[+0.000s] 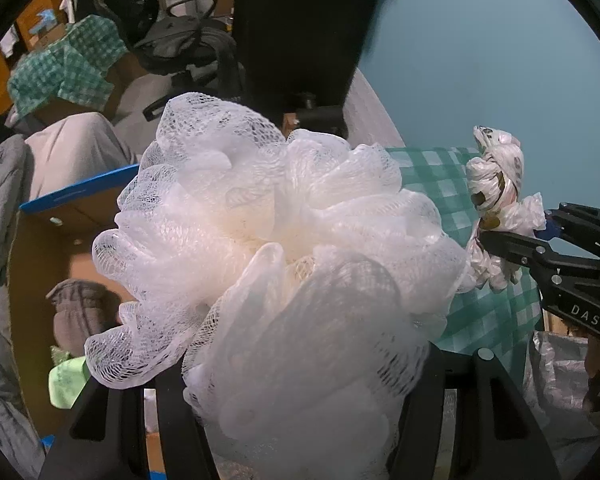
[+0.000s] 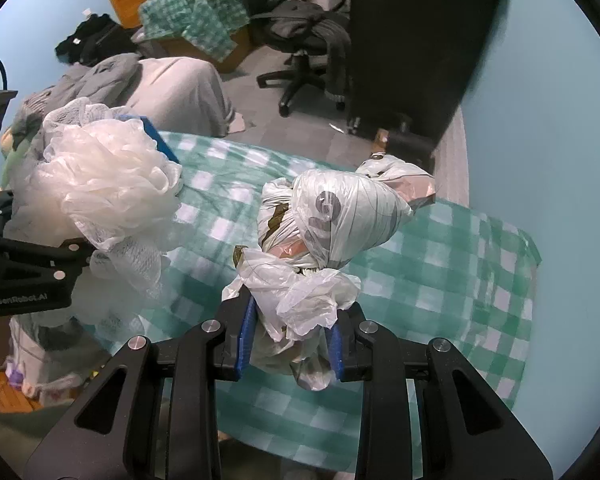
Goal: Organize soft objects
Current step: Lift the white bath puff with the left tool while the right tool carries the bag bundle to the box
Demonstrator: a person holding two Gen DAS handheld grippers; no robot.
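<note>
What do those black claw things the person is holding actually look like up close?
Each hand-held gripper is matte black plastic with angular, cut-out arms and silver round bolts. The right one has blue ribbed pads inside its fingers. The left one bears white "GenRobot.AI" lettering; "DAS" marks the right.

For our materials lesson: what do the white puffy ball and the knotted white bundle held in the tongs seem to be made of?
White puffy ball: likely nylon or plastic mesh, matte; open netting shows at its ruffled edges. Knotted white bundle: thin plastic film, slightly glossy, translucent, crinkled, with printed marks.
</note>
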